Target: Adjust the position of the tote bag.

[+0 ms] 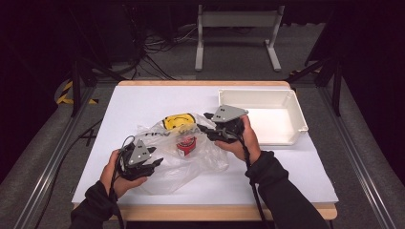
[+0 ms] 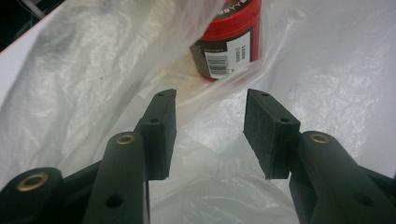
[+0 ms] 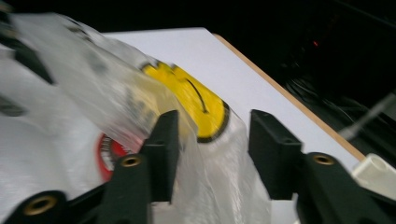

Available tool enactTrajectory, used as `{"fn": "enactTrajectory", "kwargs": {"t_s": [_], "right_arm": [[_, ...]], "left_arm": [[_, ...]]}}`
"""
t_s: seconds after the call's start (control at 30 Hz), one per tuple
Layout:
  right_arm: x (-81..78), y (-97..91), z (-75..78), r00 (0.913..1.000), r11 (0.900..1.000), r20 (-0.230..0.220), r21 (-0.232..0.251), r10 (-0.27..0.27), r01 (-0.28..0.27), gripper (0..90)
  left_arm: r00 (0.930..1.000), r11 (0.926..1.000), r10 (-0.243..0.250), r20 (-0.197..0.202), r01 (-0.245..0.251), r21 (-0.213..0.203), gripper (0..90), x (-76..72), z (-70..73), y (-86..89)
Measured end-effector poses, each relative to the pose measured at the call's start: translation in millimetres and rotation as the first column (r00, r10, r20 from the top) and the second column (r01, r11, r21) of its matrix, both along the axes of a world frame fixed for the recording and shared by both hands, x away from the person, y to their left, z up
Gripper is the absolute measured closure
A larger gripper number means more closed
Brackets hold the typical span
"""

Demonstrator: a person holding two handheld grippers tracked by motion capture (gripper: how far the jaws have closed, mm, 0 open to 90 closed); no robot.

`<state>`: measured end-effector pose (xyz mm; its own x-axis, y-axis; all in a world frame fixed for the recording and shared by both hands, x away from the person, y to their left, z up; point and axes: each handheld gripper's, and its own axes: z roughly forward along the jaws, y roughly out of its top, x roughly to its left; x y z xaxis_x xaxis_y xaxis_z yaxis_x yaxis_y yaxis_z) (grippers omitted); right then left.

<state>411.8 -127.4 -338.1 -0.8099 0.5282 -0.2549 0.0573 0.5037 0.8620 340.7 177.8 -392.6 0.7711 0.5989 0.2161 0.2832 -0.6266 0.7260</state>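
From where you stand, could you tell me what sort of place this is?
Probably a lab recording station: a white table framed by metal rails, cables across the grey floor, dark surroundings, and a person holding two camera-fitted grippers.

Right gripper view blurred: bag [image 3: 93, 93] film smeared, print on it unreadable. Red lid [image 3: 109, 154] mostly hidden behind the jaw and film. Tray [image 3: 376, 175] corner cut off at the right edge. Left gripper view: jar [image 2: 231, 39] top cut by the upper edge, partly veiled by film; label text too small, barcode only. High view: bag lettering [image 1: 165, 133] too small to read, forearms cut off at the bottom.
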Motion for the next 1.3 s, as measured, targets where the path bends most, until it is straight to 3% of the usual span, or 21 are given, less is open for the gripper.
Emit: {"fn": "enactTrajectory", "kwargs": {"t_s": [0.1,0.17,0.27,0.37,0.43,0.47,0.57,0.6,0.63,0.7,0.73,0.77,0.9,0.93,1.07,1.2,1.3], "right_arm": [[-9.0,-1.8,8.1,0.9993,0.9994,0.015,0.005,0.035,-0.035,69.9],[-22.5,-0.6,16.2,0.9945,0.9947,0.021,-0.011,0.103,-0.102,77.4],[-31.3,0.6,18.8,0.9898,0.9897,0.015,-0.024,0.142,-0.141,77.6],[-44.2,2.7,18.3,0.9784,0.9764,-0.009,-0.063,0.207,-0.207,74.6],[-54.0,4.9,15.9,0.9667,0.9603,-0.028,-0.111,0.254,-0.256,71.4],[-60.6,6.7,13.7,0.9473,0.9375,-0.066,-0.137,0.314,-0.32,68.9],[-63.9,8.3,10.8,0.9394,0.9246,-0.089,-0.168,0.331,-0.342,67.9],[-65.2,10.0,7.1,0.9322,0.9104,-0.115,-0.204,0.343,-0.36,66.4],[-63.8,12.3,-0.6,0.9311,0.8927,-0.146,-0.268,0.334,-0.362,63.7],[-61.4,12.9,-3.6,0.9331,0.8905,-0.161,-0.284,0.322,-0.356,62.0],[-52.8,13.7,-12.7,0.94,0.8846,-0.199,-0.329,0.277,-0.331,58.7],[-49.5,14.0,-15.7,0.9403,0.8802,-0.213,-0.344,0.265,-0.327,55.6],[-34.3,13.3,-25.4,0.9481,0.8809,-0.246,-0.378,0.201,-0.285,53.2],[-28.0,13.0,-28.1,0.9566,0.8852,-0.236,-0.389,0.171,-0.254,48.8],[-11.6,13.9,-33.8,0.9792,0.8968,-0.19,-0.417,0.073,-0.147,45.2],[-4.8,18.4,-37.5,0.9872,0.8935,-0.153,-0.436,0.046,-0.109,45.0],[-2.6,22.6,-39.3,0.9808,0.8883,-0.179,-0.434,0.078,-0.15,59.0]], "left_arm": [[1.0,0.9999,0.0,-0.001,0.0,-0.011,55.0,-0.6,0.8,0.8],[1.0,1.0,0.005,0.006,-0.005,-0.005,55.2,-0.6,1.3,0.6],[0.9999,0.9999,0.01,0.007,-0.01,-0.006,55.5,-0.4,1.6,0.8],[1.0,0.9998,0.009,0.004,-0.009,-0.02,56.1,-0.1,2.6,2.2],[1.0,0.9995,0.008,0.002,-0.008,-0.031,56.1,0.3,3.6,3.0],[0.9999,0.9994,0.012,0.004,-0.012,-0.033,56.1,0.7,4.0,3.2],[0.9999,0.999,0.016,0.004,-0.016,-0.041,56.2,1.7,5.7,4.2],[0.9997,0.9988,0.021,0.008,-0.021,-0.045,56.3,2.0,6.5,4.8],[0.9997,0.9985,0.022,0.009,-0.022,-0.051,56.6,2.7,7.8,6.0],[0.9996,0.9982,0.026,0.011,-0.025,-0.055,56.6,3.2,8.4,6.7],[0.9996,0.9982,0.025,0.011,-0.025,-0.054,57.1,4.0,9.2,7.9],[0.9995,0.998,0.028,0.014,-0.027,-0.057,57.3,4.2,9.4,8.5],[0.9989,0.9977,0.042,0.019,-0.041,-0.055,57.5,6.7,10.1,12.1],[0.9988,0.9974,0.045,0.02,-0.044,-0.057,58.1,7.2,10.0,12.9],[0.9975,0.9969,0.066,0.026,-0.064,-0.045,59.2,10.4,8.2,17.5],[0.998,0.9968,0.061,0.02,-0.06,-0.052,62.7,11.7,7.1,19.5],[0.9986,0.996,0.042,0.031,-0.04,-0.08,65.2,7.5,13.7,21.0]]}}
